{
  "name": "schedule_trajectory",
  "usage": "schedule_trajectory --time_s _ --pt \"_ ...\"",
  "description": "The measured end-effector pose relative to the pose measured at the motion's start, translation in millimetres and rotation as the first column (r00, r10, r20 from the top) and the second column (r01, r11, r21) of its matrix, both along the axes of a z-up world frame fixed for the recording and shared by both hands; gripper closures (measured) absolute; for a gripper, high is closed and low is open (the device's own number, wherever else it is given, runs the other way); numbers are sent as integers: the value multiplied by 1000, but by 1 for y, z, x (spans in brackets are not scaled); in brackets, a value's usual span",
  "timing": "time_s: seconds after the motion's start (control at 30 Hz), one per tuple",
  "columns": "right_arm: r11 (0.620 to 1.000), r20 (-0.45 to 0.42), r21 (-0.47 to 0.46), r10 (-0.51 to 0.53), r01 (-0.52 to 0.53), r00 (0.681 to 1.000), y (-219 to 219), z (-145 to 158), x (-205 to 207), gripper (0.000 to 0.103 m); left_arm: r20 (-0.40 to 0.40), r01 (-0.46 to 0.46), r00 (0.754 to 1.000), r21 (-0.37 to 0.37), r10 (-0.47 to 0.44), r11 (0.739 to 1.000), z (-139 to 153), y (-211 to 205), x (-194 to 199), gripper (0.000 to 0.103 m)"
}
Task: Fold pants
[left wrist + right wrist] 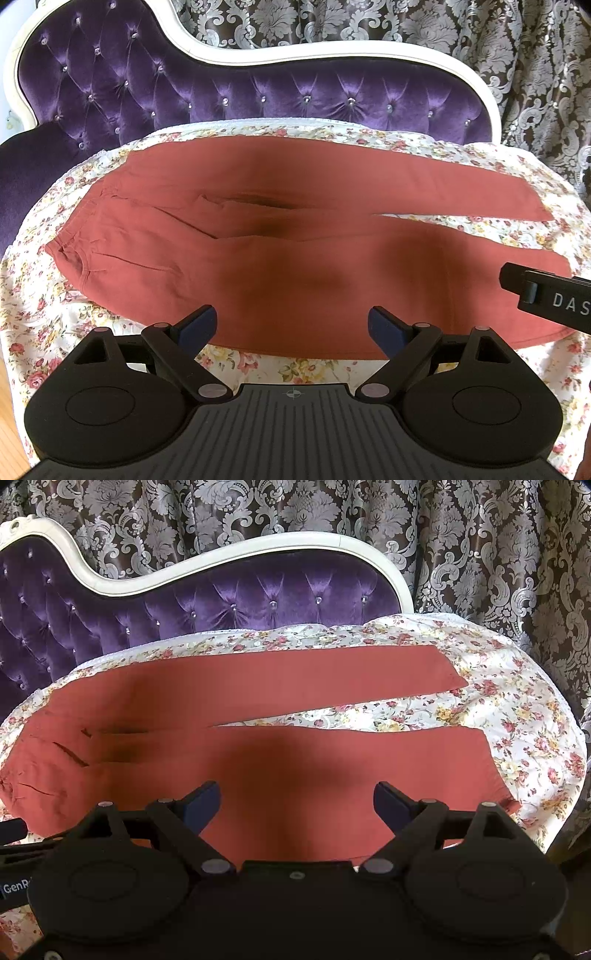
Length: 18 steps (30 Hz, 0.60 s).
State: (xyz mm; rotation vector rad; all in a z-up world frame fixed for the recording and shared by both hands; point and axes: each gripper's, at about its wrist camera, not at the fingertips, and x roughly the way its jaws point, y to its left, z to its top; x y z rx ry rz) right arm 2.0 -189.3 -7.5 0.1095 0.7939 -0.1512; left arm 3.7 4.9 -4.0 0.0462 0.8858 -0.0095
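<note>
Pants (295,236) spread flat, unfolded, on floral sheet (280,365); left tongs (292,325) and right tongs (297,803) both apart, empty; every fold remains.

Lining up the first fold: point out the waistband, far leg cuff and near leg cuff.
waistband (70,254), left wrist view, gathered left end.
far leg cuff (456,674), right wrist view, hem.
near leg cuff (495,764), right wrist view, hem.

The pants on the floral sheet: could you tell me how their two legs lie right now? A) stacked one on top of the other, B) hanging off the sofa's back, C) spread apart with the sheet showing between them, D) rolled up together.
C: the pants lie flat, and a wedge of the floral sheet shows between the far leg and the near leg, widening toward the cuffs.
</note>
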Motion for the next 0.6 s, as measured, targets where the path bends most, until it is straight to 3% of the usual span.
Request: schedule_trajectory --time_s 0.6 --pt "1000 -38 -11 6 -6 999 4 -5 6 12 -9 -9 1000 12 9 1000 -3 2 3 14"
